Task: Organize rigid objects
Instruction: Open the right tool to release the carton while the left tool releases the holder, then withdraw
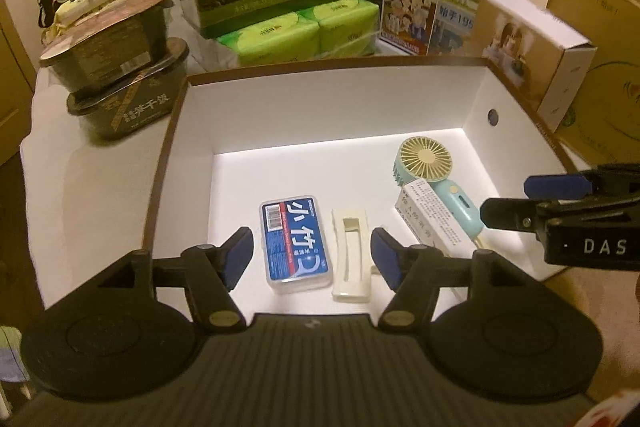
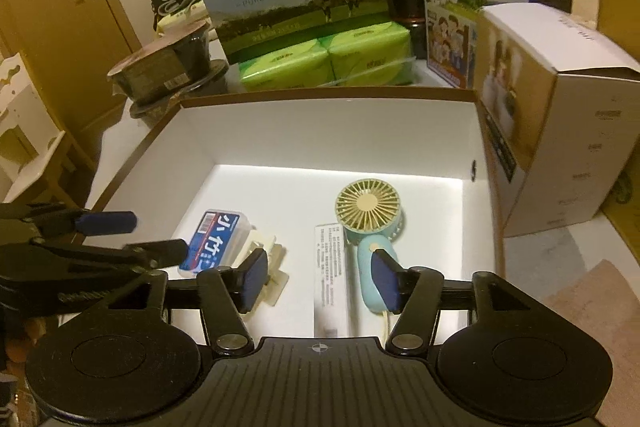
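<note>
White card lined the box [image 1: 476, 95], where four things lay: a blue case [image 1: 294, 243], a cream clip [image 1: 351, 259] just beside it, and a fan [image 2: 370, 223] beside a carton [image 2: 331, 279]. Both claws were seen spread and empty, the left claw [image 1: 312, 257] over case and clip, the right claw [image 2: 320, 281] over carton and fan. Should either be lowered carelessly, two neighbours might be pinched together; the fan's cord, seemingly trailing near the box's front, could be snagged.

Your two matching black claws

Your left claw [image 1: 312, 253] and right claw [image 2: 320, 281] each show blue pads, round silver pivot screws, twin black discs and a ribbed grey body; white "DAS" lettering marks the right one.
</note>
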Available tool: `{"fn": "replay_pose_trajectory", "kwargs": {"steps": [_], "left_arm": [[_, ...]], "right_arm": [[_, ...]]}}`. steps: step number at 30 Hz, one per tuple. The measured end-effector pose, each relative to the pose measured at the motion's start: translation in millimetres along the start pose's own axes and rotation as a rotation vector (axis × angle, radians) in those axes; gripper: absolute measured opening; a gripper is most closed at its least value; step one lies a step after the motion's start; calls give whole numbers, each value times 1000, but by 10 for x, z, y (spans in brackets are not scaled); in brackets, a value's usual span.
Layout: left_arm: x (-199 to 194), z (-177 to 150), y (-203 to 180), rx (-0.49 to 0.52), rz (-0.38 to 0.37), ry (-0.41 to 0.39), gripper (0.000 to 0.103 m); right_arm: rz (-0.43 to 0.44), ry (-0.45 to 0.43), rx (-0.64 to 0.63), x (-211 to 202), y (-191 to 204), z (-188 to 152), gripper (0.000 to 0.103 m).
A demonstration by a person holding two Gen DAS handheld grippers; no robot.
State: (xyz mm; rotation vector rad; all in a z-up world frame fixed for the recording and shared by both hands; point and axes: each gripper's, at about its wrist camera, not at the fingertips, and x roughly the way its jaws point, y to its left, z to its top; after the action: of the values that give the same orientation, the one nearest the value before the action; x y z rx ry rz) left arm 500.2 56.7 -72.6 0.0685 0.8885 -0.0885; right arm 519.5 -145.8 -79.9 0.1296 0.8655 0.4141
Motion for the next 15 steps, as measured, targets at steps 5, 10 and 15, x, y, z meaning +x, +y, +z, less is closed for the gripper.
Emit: {"fn": "replay_pose_trajectory", "kwargs": {"steps": [5, 10, 15], "left_arm": [[-226, -87, 38, -40, -13, -2, 63], [-490, -218, 58, -48, -7, -23, 63], [-766, -352, 76, -67, -15, -37, 63]], "right_arm": [[-20, -29, 5, -215, 35, -101, 60], [-22, -66, 29, -488, 63, -188, 60], [-36, -101, 73, -803, 68, -317, 60]]}}
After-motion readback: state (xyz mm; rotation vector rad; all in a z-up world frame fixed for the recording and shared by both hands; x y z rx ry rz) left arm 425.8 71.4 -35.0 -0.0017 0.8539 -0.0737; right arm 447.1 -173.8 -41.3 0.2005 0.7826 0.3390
